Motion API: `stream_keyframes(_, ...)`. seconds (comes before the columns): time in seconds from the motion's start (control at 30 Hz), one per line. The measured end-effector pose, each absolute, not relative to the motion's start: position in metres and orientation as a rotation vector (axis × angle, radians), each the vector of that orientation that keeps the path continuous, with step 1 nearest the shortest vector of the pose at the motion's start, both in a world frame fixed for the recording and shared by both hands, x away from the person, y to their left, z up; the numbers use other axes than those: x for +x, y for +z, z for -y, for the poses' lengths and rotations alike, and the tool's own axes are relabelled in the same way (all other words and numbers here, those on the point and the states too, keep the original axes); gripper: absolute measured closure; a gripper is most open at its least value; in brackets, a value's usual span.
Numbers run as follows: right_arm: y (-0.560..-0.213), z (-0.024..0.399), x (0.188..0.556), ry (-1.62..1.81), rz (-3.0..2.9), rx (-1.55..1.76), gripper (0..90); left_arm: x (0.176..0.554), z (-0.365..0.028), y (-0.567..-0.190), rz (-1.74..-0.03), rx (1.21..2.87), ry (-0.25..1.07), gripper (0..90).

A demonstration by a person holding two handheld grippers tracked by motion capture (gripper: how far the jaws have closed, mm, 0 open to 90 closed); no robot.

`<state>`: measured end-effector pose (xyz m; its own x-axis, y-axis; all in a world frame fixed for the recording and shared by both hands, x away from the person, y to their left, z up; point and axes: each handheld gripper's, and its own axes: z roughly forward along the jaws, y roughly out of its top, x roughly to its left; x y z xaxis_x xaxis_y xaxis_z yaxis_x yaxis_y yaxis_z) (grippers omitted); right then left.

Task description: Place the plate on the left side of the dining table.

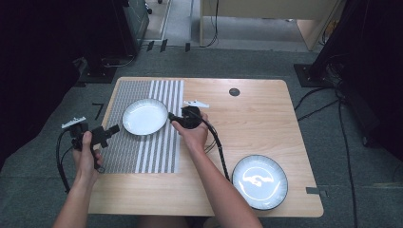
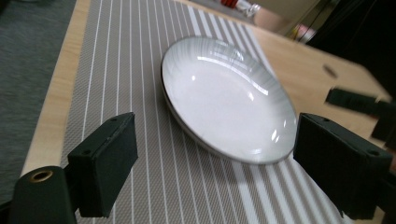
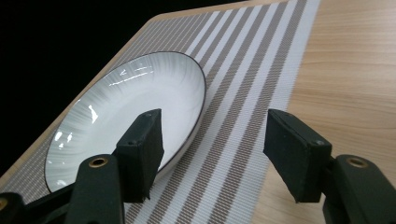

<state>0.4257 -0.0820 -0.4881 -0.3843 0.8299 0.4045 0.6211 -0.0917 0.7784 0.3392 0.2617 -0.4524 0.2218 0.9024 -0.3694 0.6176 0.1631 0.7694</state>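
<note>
Nearest the person, a second white round plate with a dark rim (image 1: 259, 181) sits on the light wooden table (image 1: 252, 118), well apart from both grippers. On the grey-and-white striped woven placemat (image 1: 142, 152) lies a white round plate with a dark rim (image 1: 145, 116). The left gripper (image 1: 114, 129) is released just beside its left edge. The right gripper (image 1: 170, 115), jaws spread and empty, is at its right edge.
</note>
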Motion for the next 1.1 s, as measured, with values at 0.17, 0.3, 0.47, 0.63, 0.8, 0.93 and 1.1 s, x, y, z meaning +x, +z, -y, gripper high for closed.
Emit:
stream_keyframes(0.17,-0.484,0.093,0.417,1.464,-1.977,1.606,31.6,0.309,-0.254,-0.461,-1.493,1.560,0.477,13.6)
stream_keyframes(0.3,-0.478,0.097,0.410,1.449,-1.995,1.619,30.6,0.292,-0.251,-0.467,-1.505,1.548,0.500,13.6)
stream_keyframes(0.47,-0.472,0.104,0.403,1.471,-2.027,1.616,27.5,0.265,-0.245,-0.483,-1.495,1.638,0.553,13.6)
stream_keyframes(0.63,-0.468,0.107,0.396,1.447,-2.063,1.603,25.6,0.249,-0.250,-0.490,-1.527,1.626,0.545,13.6)
stream_keyframes(0.8,-0.465,0.113,0.390,1.448,-2.064,1.613,25.0,0.238,-0.252,-0.500,-1.555,1.695,0.630,13.7)
stream_keyframes(0.93,-0.461,0.120,0.383,1.466,-2.054,1.628,24.3,0.241,-0.252,-0.512,-1.579,1.748,0.645,13.8)
stream_keyframes(1.1,-0.452,0.133,0.372,1.467,-2.058,1.599,23.4,0.242,-0.249,-0.517,-1.577,1.798,0.649,13.7)
